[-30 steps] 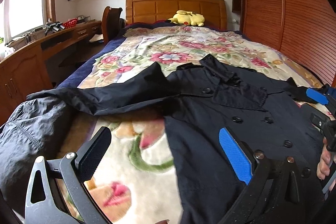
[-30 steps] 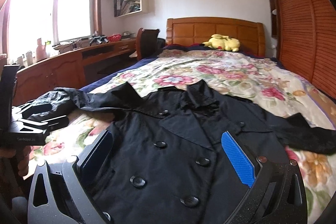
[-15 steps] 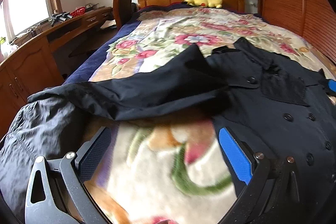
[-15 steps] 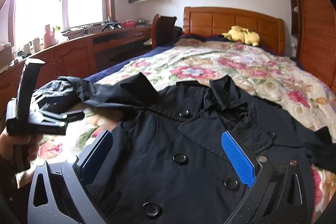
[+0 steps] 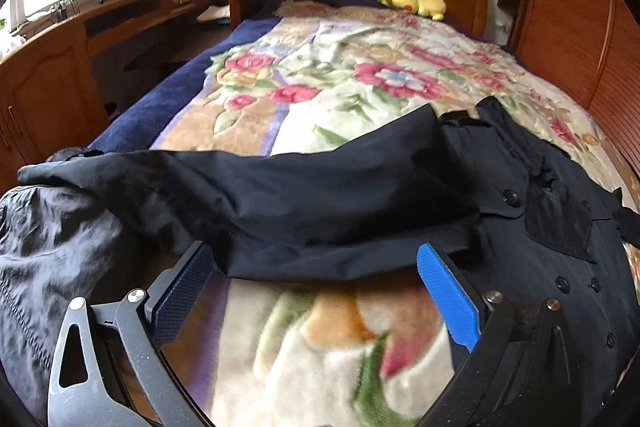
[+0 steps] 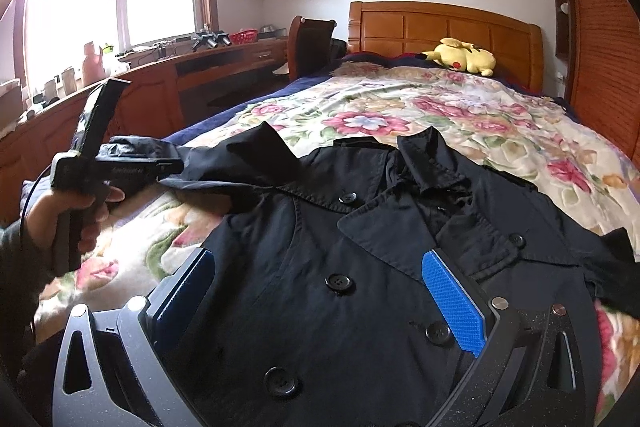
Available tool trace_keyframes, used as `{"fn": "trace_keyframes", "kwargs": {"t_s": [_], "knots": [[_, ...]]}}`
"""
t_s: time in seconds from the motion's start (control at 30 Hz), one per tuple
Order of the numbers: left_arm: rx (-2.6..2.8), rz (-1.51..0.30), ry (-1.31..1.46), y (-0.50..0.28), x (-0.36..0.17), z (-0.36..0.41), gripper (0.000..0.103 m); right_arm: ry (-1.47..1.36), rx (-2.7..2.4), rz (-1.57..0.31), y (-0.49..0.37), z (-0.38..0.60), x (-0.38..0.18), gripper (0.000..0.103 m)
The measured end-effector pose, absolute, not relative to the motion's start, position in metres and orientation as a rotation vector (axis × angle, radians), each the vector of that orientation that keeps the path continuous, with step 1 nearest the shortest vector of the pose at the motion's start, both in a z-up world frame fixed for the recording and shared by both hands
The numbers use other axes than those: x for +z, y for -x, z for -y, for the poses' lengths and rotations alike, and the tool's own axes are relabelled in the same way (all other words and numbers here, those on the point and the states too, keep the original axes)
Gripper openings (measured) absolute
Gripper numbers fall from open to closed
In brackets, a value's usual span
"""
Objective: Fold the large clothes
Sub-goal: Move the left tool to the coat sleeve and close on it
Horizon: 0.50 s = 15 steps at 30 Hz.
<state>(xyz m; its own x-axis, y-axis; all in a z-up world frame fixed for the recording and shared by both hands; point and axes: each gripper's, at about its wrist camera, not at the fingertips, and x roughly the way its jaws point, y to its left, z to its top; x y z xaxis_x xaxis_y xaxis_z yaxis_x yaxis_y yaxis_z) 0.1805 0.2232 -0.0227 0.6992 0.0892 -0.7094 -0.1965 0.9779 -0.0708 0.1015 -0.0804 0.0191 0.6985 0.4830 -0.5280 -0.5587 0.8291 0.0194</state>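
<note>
Black coat lies face up, buttons showing, on floral blanket of bed; collar toward headboard. One sleeve stretches sideways toward bed's edge. Left gripper: fingers spread wide, nothing between the pads; sleeve's lower edge lies just ahead of fingertips, blanket beneath the gap. Contact with sleeve: cannot tell. Right gripper: fingers spread wide over coat's front panel, not pinching cloth. A hand holds the left gripper's handle.
</note>
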Motion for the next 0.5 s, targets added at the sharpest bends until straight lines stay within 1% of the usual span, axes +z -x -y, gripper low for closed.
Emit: {"fn": "trace_keyframes", "kwargs": {"t_s": [0.07, 0.13, 0.33, 0.5], "knots": [[0.166, -0.806, 0.154, -0.187, -0.028, -0.228, 0.098, 0.145, 0.584, -0.548, -0.102, 0.081, 0.018, 0.103], [0.173, -0.833, 0.169, -0.192, -0.036, -0.232, 0.093, 0.141, 0.585, -0.549, -0.102, 0.082, 0.019, 0.103], [0.232, -0.921, 0.182, -0.201, -0.06, -0.236, 0.093, 0.134, 0.591, -0.553, -0.1, 0.083, 0.018, 0.103], [0.24, -0.943, 0.204, -0.211, -0.067, -0.239, 0.093, 0.131, 0.594, -0.553, -0.099, 0.084, 0.019, 0.103]]}}
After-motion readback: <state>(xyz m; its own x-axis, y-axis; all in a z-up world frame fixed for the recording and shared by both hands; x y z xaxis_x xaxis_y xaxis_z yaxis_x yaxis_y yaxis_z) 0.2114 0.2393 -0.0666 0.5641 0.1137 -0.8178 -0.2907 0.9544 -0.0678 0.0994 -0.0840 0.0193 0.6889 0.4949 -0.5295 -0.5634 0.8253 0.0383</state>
